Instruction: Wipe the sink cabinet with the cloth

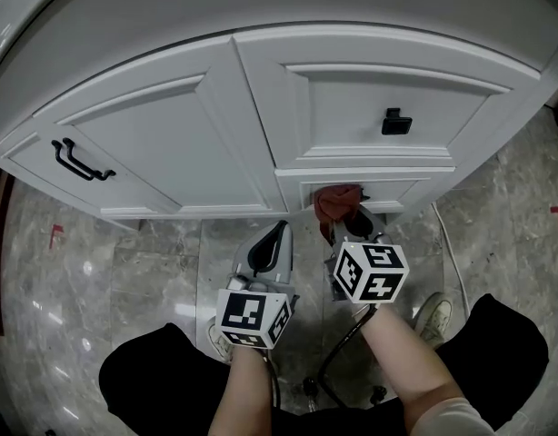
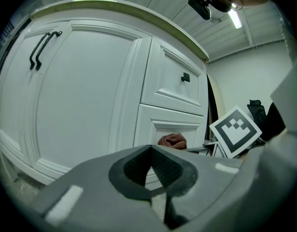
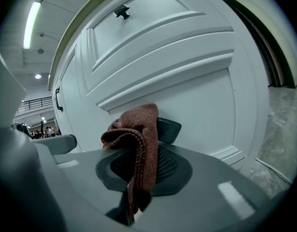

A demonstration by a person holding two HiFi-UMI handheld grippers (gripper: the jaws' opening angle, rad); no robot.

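Note:
The white sink cabinet (image 1: 170, 143) curves across the top of the head view, with a door at left and two drawers at right. My right gripper (image 1: 344, 214) is shut on a red-brown cloth (image 1: 337, 200) and holds it against the lower drawer front (image 1: 388, 189). In the right gripper view the cloth (image 3: 139, 139) drapes over the jaws of the right gripper (image 3: 153, 129), close to the white panel (image 3: 197, 95). My left gripper (image 1: 277, 232) hangs shut and empty just left of it, off the cabinet. From the left gripper (image 2: 151, 152) the cloth (image 2: 171, 140) shows beyond.
A black bar handle (image 1: 81, 162) is on the left door and a black knob (image 1: 396, 122) on the upper drawer. The floor is grey marble tile (image 1: 106, 271) with red tape marks (image 1: 55, 234). A white cord (image 1: 448, 252) runs along the floor at right, near a shoe (image 1: 432, 316).

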